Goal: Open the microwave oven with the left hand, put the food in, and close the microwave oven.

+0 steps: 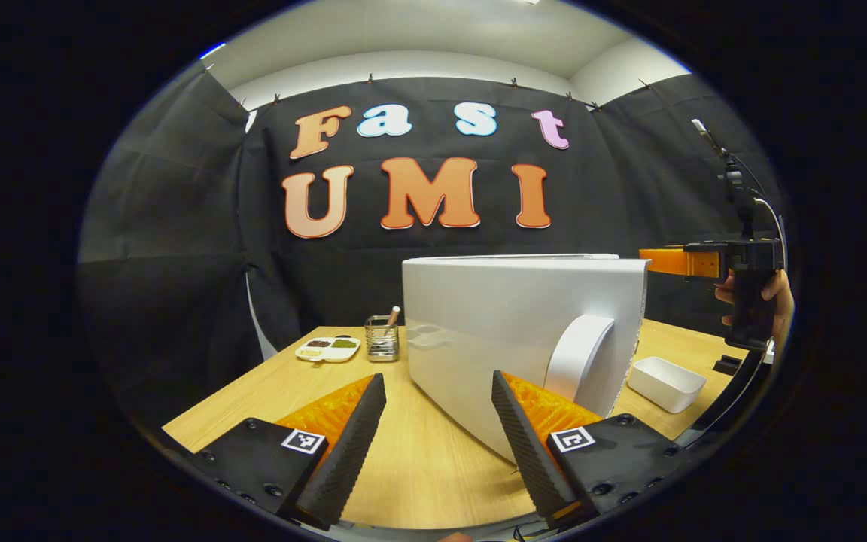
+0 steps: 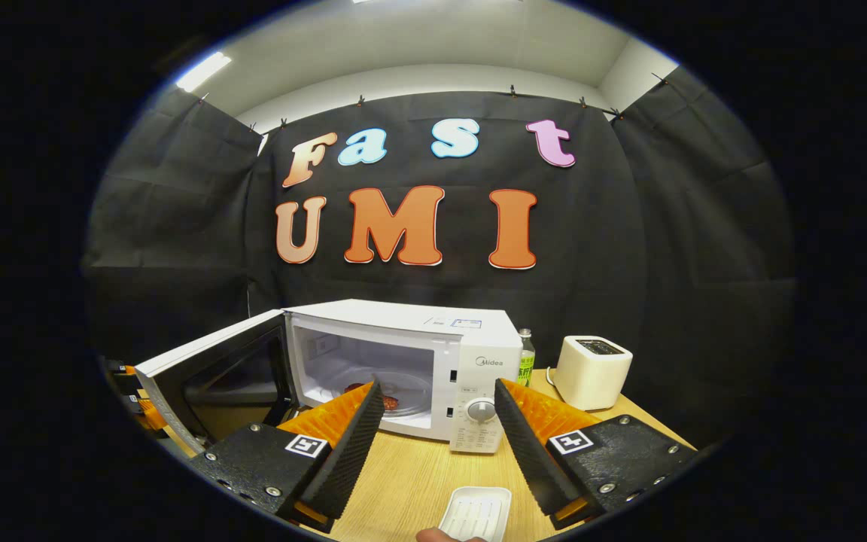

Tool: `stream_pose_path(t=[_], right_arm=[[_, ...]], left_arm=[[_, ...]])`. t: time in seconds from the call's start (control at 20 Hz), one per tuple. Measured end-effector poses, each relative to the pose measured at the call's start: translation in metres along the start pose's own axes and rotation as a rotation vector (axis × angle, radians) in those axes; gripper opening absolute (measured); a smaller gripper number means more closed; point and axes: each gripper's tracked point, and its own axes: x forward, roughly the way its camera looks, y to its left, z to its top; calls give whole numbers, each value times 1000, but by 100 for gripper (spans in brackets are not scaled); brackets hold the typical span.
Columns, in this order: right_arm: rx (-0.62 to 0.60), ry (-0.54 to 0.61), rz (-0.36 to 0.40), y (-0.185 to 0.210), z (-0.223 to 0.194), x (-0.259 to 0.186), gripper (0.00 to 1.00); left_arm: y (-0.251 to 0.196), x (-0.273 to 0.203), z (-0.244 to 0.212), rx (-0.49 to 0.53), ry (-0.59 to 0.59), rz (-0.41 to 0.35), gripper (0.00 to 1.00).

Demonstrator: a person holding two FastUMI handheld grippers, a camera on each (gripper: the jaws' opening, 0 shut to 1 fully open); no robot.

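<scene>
Your left gripper [image 1: 437, 421] has its jaws spread wide and empty over the table [image 1: 418, 467], just before the microwave door [image 1: 524, 324], which stands swung open. Your right gripper [image 2: 433, 429] is likewise wide and empty above a white tray [image 2: 476, 513]; beyond it, food [image 2: 384, 399] lies inside the microwave [image 2: 403, 361].

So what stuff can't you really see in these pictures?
- The food inside the microwave: right gripper view, half hidden behind that gripper's finger, too small to tell what it is.
- The microwave's inside: left gripper view, blocked by the open door.
- The small white tray: right gripper view, cut off at the bottom edge.
- The divided dish: left gripper view, its contents too small to name.
</scene>
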Motion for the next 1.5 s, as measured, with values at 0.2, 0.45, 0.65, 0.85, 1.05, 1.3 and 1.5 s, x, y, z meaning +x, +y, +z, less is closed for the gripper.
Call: stream_pose_path(t=[0.2,0.45,0.65,0.85,1.05,1.3,1.5], right_arm=[[13,-11,-18,-23,-2,-17,92],[16,-16,-25,-43,-5,-30,92],[15,-20,-41,-65,-5,-42,92],[31,-24,-46,-78,-4,-51,92],[47,-22,-40,-84,-7,-54,92],[58,-10,-29,-84,-15,-57,92],[56,-17,-26,-87,-14,-60,92]], left_arm=[[-41,19,-4,-12,23,-73,89],[-89,47,-9,-22,56,-150,70],[-120,68,-20,-47,94,-192,23],[-142,84,-23,-64,114,-228,6],[-161,100,-17,-26,120,-242,6],[-187,141,-20,12,135,-252,6],[-196,180,-23,30,154,-238,10]])
